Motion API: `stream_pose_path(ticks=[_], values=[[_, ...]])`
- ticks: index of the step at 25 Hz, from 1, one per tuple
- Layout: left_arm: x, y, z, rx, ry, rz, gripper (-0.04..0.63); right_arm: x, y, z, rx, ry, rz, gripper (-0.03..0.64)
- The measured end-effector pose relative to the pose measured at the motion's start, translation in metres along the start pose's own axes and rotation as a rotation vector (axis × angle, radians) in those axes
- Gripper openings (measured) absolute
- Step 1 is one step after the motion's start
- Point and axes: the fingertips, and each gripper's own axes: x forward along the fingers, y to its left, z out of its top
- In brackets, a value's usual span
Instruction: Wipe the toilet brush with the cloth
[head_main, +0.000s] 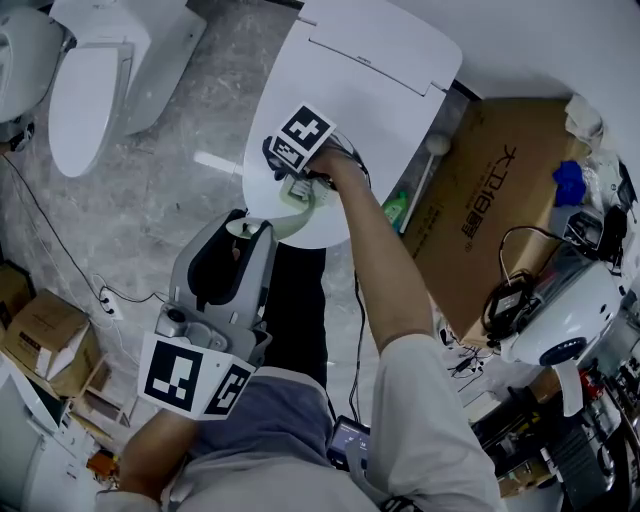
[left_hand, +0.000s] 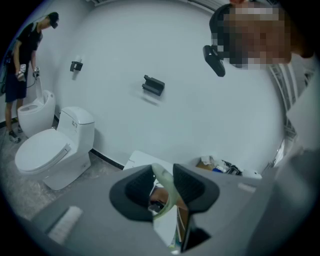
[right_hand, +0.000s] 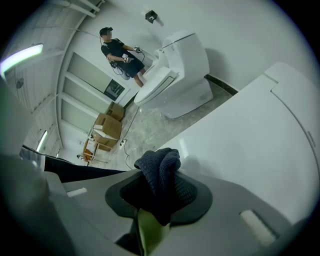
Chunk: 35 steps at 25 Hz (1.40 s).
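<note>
- The left gripper (left_hand: 163, 191) had its fingers pinching the pale green toilet brush (left_hand: 168, 183) by the handle.
- At its 1 o'clock, the right gripper (right_hand: 160, 196) had its fingers pinching the dark cloth (right_hand: 160, 172) over the toilet lid (head_main: 380, 90).

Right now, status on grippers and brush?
Left gripper shut on pale green toilet brush. Right gripper shut on dark knitted cloth, at the brush. Closed white toilet lid underneath.
</note>
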Motion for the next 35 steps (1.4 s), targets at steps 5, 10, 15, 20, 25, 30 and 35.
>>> stream_pose_path(ticks=[5, 10, 15, 20, 25, 30, 35], values=[[0.000, 0.000, -0.001, 0.005, 0.000, 0.002, 0.000, -0.005, -0.008, 0.000, 0.042, -0.042, -0.019, 0.110], [0.000, 0.000, 0.000, 0.014, 0.000, 0.004, 0.000, -0.013, -0.019, -0.001, 0.101, -0.085, -0.044, 0.110], [-0.001, -0.001, -0.001, 0.011, 0.004, 0.006, 0.000, -0.022, -0.030, -0.007, 0.159, -0.128, -0.071, 0.110], [-0.001, -0.003, -0.002, 0.013, 0.003, 0.005, 0.000, -0.029, -0.040, -0.018, 0.225, -0.175, -0.097, 0.110], [0.002, -0.006, -0.001, 0.017, 0.002, 0.008, 0.000, -0.035, -0.048, -0.031, 0.326, -0.241, -0.098, 0.110], [0.003, -0.008, -0.002, 0.028, -0.002, 0.014, 0.000, -0.039, -0.056, -0.046, 0.396, -0.288, -0.120, 0.112], [0.003, -0.009, -0.001, 0.035, -0.005, 0.017, 0.000, -0.043, -0.062, -0.063, 0.444, -0.301, -0.149, 0.112]])
